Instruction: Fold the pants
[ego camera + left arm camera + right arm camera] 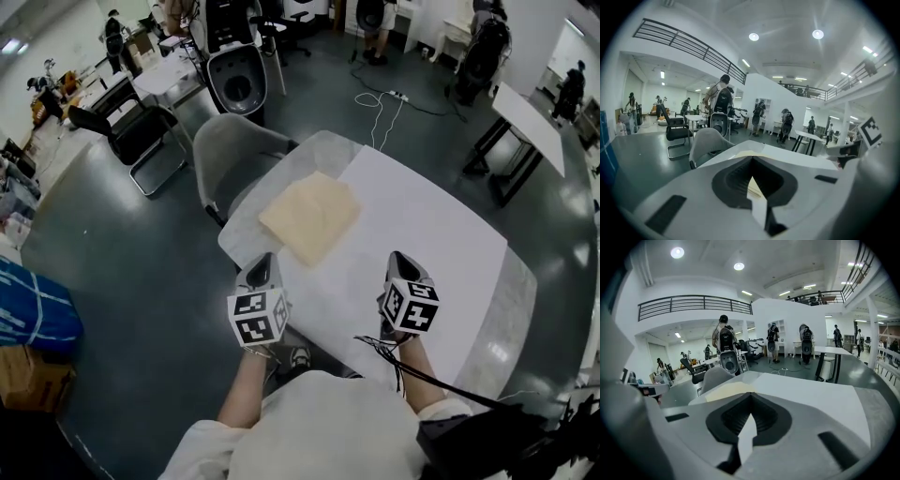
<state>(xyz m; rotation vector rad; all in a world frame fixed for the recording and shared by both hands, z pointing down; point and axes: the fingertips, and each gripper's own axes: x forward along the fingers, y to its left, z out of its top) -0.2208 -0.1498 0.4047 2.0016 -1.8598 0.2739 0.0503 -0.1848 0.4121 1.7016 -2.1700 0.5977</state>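
Folded into a rough beige square and lying flat on the far left part of the white table (422, 225): the pants (309, 217), one corner pointing toward the grey chair (234, 155) just beyond the table's edge. Well apart from the cloth, over the near edge of the table, both tools side by side, each held out from a bare forearm. Left gripper (266, 259) with its jaws brought together at the tips and nothing caught between them. Same reading from the left gripper view, with a beige sliver in the slot behind the closed tips, probably the pants, though too narrow a glimpse to be sure. Right gripper (399, 257) likewise closed tight and empty, pointing across the bare white tabletop, with the pants ahead of it and off to the left. By way of markings, black-and-white square codes on the left marker cube (258, 317) and the right marker cube (410, 305), blocky patterns rather than letters. Farther off on the dark floor, a pale cable (380, 108) beyond the table, plus a blue bag (33, 309) and a cardboard box (28, 375) at the left.
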